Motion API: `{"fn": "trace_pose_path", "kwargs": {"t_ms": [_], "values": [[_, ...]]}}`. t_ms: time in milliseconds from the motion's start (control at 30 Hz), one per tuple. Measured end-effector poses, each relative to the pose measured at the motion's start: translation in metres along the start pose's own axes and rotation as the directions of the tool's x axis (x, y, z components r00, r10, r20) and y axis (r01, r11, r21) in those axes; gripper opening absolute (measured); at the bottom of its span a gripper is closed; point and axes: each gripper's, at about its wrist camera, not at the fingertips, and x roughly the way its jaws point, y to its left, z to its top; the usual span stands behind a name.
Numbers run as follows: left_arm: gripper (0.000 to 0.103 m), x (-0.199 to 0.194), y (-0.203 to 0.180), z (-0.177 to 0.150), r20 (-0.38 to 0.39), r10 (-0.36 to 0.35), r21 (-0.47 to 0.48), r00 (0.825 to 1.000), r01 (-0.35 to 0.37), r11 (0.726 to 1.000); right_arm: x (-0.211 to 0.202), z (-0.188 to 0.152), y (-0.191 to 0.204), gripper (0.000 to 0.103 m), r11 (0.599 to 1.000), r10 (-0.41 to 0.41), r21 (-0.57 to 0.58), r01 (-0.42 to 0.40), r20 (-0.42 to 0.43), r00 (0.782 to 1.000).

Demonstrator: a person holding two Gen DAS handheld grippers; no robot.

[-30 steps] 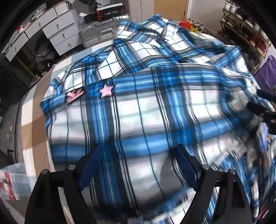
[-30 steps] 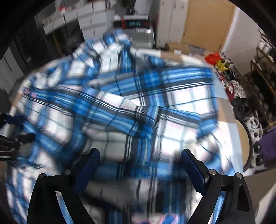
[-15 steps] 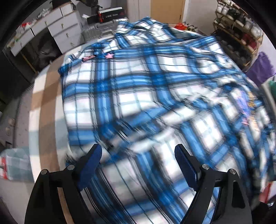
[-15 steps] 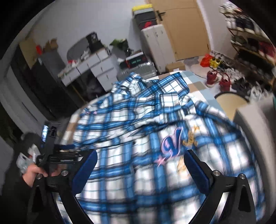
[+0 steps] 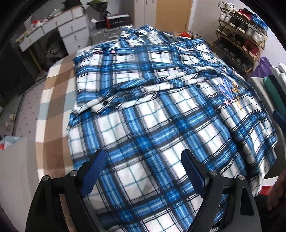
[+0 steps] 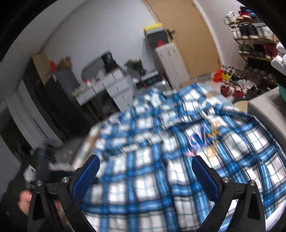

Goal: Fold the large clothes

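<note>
The bed cover (image 5: 53, 100) has big squares of brown, white and pale blue. At 10 o'clock in the left wrist view stands a white desk with drawers (image 5: 59, 28). A silver suitcase (image 5: 105, 33) sits at 12 o'clock, with a black box (image 5: 116, 18) on top. Behind it is a tan wooden door (image 5: 171, 14) next to a white wall (image 6: 89, 35). At 2 o'clock a shoe rack (image 5: 241, 30) is full of shoes. The floor at 9 o'clock is grey with small dots (image 5: 23, 110). The room is bright.
</note>
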Motion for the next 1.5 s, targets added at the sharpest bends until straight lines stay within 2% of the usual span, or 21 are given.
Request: {"fn": "trace_pose_path", "kwargs": {"t_ms": [100,233,300,367,433,500,600,700,833,900,967,1000,1067,1167,1267,1300,1333,1367,1400,1433,1500], "values": [[0.084,0.02,0.001,-0.016,-0.058,-0.002,-0.024,0.998,0.001,1.0,0.003,-0.003,-0.012,0.103,0.999,0.005,0.038,-0.004,-0.02,1.0],[0.084,0.047,0.0,-0.026,-0.136,0.004,-0.029,0.991,-0.008,1.0,-0.005,0.0,-0.02,0.103,0.999,-0.029,0.042,0.028,0.016,0.999],[0.084,0.045,-0.004,-0.023,-0.125,0.029,0.012,0.992,-0.027,1.0,-0.007,-0.002,-0.024,0.103,0.998,-0.022,0.067,0.021,0.015,1.0],[0.084,0.039,-0.004,-0.013,-0.115,0.001,0.016,0.993,0.0,1.0,-0.007,-0.002,-0.028,0.103,0.995,-0.019,0.093,0.018,0.006,1.0],[0.084,0.023,0.001,0.006,-0.069,0.005,0.002,0.998,-0.005,1.0,-0.008,-0.002,-0.03,0.103,0.994,-0.014,0.107,0.014,-0.003,1.0],[0.084,0.002,0.009,0.036,-0.009,0.031,-0.021,0.999,-0.031,0.999,-0.009,-0.002,-0.031,0.103,0.993,0.0,0.119,0.001,-0.004,1.0],[0.084,-0.016,0.021,0.083,0.029,0.047,-0.054,0.998,-0.046,0.997,-0.012,-0.001,-0.029,0.103,0.99,0.021,0.139,-0.021,-0.003,1.0],[0.084,-0.019,0.03,0.146,0.065,0.013,-0.098,0.998,-0.007,0.995,-0.016,-0.002,-0.029,0.103,0.986,0.049,0.16,-0.047,-0.007,0.999],[0.084,0.004,0.034,0.218,0.068,-0.043,-0.152,0.997,0.053,0.987,-0.016,-0.002,-0.03,0.103,0.979,0.099,0.179,-0.092,-0.031,0.995],[0.084,0.029,0.041,0.262,0.078,-0.064,-0.223,0.995,0.08,0.972,-0.013,-0.002,-0.032,0.103,0.977,0.118,0.186,-0.106,-0.056,0.991],[0.084,0.05,0.052,0.285,0.08,-0.054,-0.278,0.995,0.074,0.958,-0.007,-0.002,-0.034,0.103,0.975,0.138,0.188,-0.12,-0.085,0.987],[0.084,0.076,0.057,0.305,0.062,-0.03,-0.308,0.998,0.048,0.95,-0.005,-0.002,-0.035,0.103,0.974,0.149,0.188,-0.129,-0.095,0.984],[0.084,0.116,0.07,0.326,0.032,-0.008,-0.355,0.999,0.019,0.935,-0.001,-0.001,-0.038,0.103,0.974,0.159,0.177,-0.138,-0.113,0.981],[0.083,0.166,0.082,0.351,-0.004,-0.018,-0.369,1.0,0.016,0.929,0.005,0.001,-0.045,0.103,0.977,0.153,0.169,-0.13,-0.128,0.98],[0.083,0.213,0.092,0.365,-0.015,-0.082,-0.362,0.997,0.071,0.93,0.011,0.003,-0.058,0.103,0.978,0.135,0.176,-0.11,-0.139,0.981],[0.072,0.221,0.095,0.368,-0.033,-0.093,-0.358,0.995,0.075,0.931,0.013,0.003,-0.063,0.103,0.978,0.127,0.183,-0.099,-0.146,0.981],[0.05,0.23,0.098,0.367,-0.045,-0.117,-0.363,0.992,0.093,0.927,0.018,0.001,-0.07,0.103,0.975,0.118,0.206,-0.083,-0.166,0.979],[0.042,0.239,0.1,0.365,-0.065,-0.143,-0.372,0.988,0.109,0.922,0.02,0.001,-0.074,0.103,0.971,0.122,0.226,-0.08,-0.178,0.976],[0.033,0.241,0.099,0.359,-0.041,-0.132,-0.36,0.99,0.108,0.926,0.021,0.0,-0.078,0.103,0.966,0.129,0.245,-0.081,-0.187,0.974],[0.012,0.231,0.095,0.36,-0.018,-0.132,-0.338,0.991,0.118,0.934,0.021,-0.002,-0.08,0.103,0.964,0.129,0.256,-0.077,-0.194,0.973],[0.003,0.221,0.082,0.351,-0.031,-0.151,-0.289,0.988,0.135,0.948,0.016,-0.002,-0.079,0.103,0.967,0.123,0.242,-0.076,-0.184,0.975]]}}
